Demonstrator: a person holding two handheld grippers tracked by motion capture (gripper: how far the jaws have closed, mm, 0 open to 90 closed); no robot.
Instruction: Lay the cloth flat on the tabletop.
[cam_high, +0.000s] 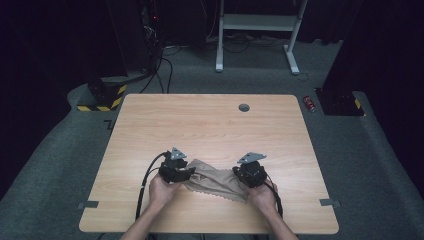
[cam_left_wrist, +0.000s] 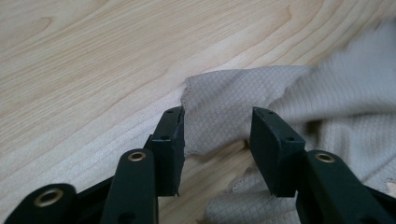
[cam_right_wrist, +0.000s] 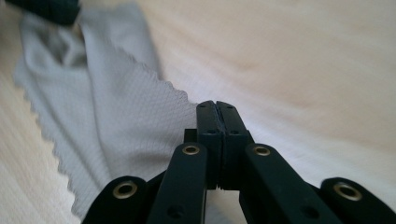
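A beige cloth (cam_high: 215, 181) lies crumpled on the wooden table (cam_high: 200, 120) near its front edge, stretched between my two grippers. My left gripper (cam_high: 189, 173) sits at the cloth's left end. In the left gripper view it (cam_left_wrist: 217, 135) stands open, and a corner of the cloth (cam_left_wrist: 327, 93) lies between the pads without being pressed. My right gripper (cam_high: 241, 174) is at the cloth's right end. In the right gripper view it (cam_right_wrist: 217, 109) has its jaws closed together on a corner of the cloth (cam_right_wrist: 107, 121), whose scalloped edge runs up to the tips.
A round grey cable port (cam_high: 244, 107) sits near the table's far edge. Black cables trail from both grippers toward the front edge. On the floor beyond the table are a white desk frame (cam_high: 257, 30) and a small red can (cam_high: 309, 103).
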